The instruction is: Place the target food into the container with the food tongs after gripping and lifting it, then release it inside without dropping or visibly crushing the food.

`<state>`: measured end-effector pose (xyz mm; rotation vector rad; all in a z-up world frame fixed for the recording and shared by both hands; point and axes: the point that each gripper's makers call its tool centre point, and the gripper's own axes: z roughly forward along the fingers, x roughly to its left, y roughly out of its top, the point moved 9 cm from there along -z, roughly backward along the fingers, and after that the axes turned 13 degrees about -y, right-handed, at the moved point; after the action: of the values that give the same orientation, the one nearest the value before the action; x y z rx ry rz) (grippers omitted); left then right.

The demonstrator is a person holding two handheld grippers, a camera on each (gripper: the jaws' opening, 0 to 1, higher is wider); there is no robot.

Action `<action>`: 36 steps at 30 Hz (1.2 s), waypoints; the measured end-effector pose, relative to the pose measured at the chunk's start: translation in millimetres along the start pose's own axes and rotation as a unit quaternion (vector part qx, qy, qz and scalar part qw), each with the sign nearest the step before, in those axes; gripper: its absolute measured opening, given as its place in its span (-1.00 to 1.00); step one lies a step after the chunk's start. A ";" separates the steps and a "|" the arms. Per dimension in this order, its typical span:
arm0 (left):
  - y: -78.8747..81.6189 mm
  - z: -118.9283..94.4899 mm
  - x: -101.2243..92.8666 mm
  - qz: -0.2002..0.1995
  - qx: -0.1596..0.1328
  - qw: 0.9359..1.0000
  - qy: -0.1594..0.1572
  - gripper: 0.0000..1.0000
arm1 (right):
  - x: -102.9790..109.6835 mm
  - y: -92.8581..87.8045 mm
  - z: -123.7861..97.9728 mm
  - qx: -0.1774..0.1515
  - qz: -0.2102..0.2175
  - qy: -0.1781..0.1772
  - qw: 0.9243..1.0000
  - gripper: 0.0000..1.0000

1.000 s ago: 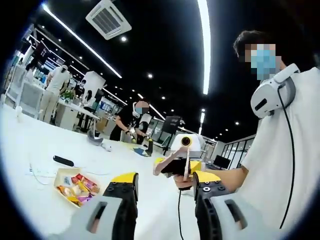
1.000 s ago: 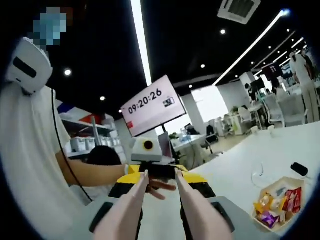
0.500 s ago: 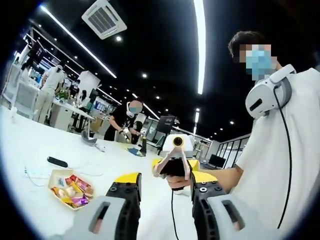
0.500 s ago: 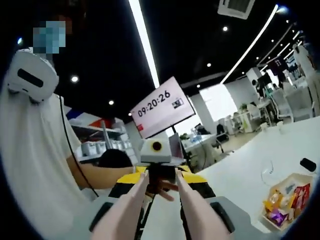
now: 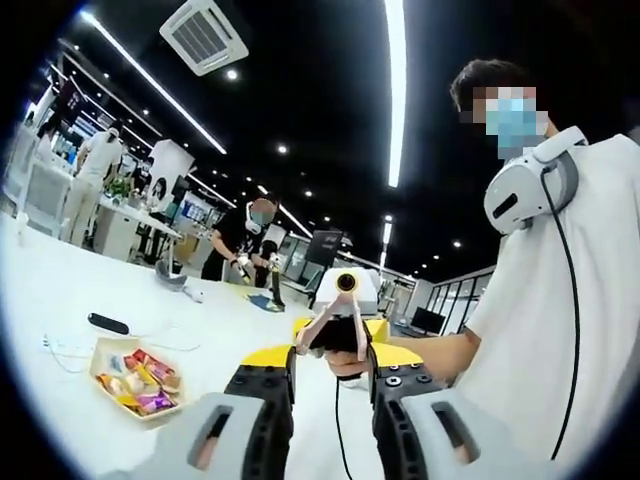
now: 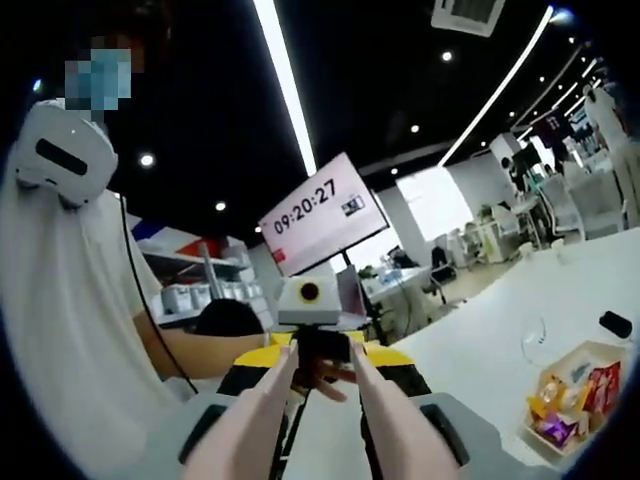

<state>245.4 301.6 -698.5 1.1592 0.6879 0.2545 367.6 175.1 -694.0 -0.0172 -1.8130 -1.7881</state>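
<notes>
Above the tabletop [image 5: 60, 300], my right gripper [image 6: 322, 375] is clamped on the food tongs [image 6: 268, 405], tips apart and empty. My left gripper [image 5: 330, 372] faces it, fingers released, holding nothing. The snack tray [image 5: 128, 374] sits well below, near a black bar [image 5: 107, 323] and cable; nothing blocks it.

Snack tray [image 6: 575, 405] cut off at the right gripper view's edge; wrappers too small to tell apart in tray [image 5: 128, 376] too. Tongs [image 6: 318, 420] run off the bottom edge. Distant people [image 5: 235, 235] too small, blurred.
</notes>
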 end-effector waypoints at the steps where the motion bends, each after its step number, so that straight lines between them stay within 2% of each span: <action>1: 0.4 0.8 -0.1 0.002 0.005 1.000 0.010 -0.46 | -1.2 -0.1 -0.4 0.001 0.001 -0.004 1.000 -0.44; 3: 1.1 1.4 -2.9 0.011 0.019 1.000 0.013 -0.45 | -0.4 -0.6 -1.6 0.006 0.002 -0.003 1.000 -0.45; 12: -2.2 -1.4 -3.9 0.015 0.016 1.000 0.017 -0.52 | 1.3 -3.4 -1.6 0.007 0.003 0.000 1.000 -0.47; 15: -3.5 -1.9 -4.5 0.022 0.021 0.999 0.023 -0.56 | 0.3 -4.3 -1.6 0.012 -0.009 -0.006 1.000 -0.50; 20: -5.4 -2.0 -4.1 0.015 0.019 1.000 0.021 -0.58 | 0.4 -6.4 -2.4 0.015 -0.009 -0.002 1.000 -0.50; 25: -3.1 -5.3 -4.6 0.007 0.001 1.000 0.019 -0.57 | -1.3 -8.6 -4.8 0.029 -0.021 -0.006 0.999 -0.50; 28: -2.2 -4.8 -6.5 0.004 -0.001 1.000 0.013 -0.56 | 2.3 -2.4 -7.3 0.016 -0.015 0.004 1.000 -0.50; 32: -3.9 -7.6 -4.9 0.003 0.008 1.000 0.021 -0.55 | -5.8 -5.2 -9.2 0.031 -0.004 -0.009 0.999 -0.47; 36: -3.6 -8.9 -4.8 0.002 0.006 1.000 0.022 -0.52 | -5.1 -7.1 -13.0 0.031 0.021 0.001 0.999 -0.50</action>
<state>235.6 304.4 -702.0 1.1691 0.7253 0.2808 374.1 164.5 -703.5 -0.0294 -1.8509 -1.7019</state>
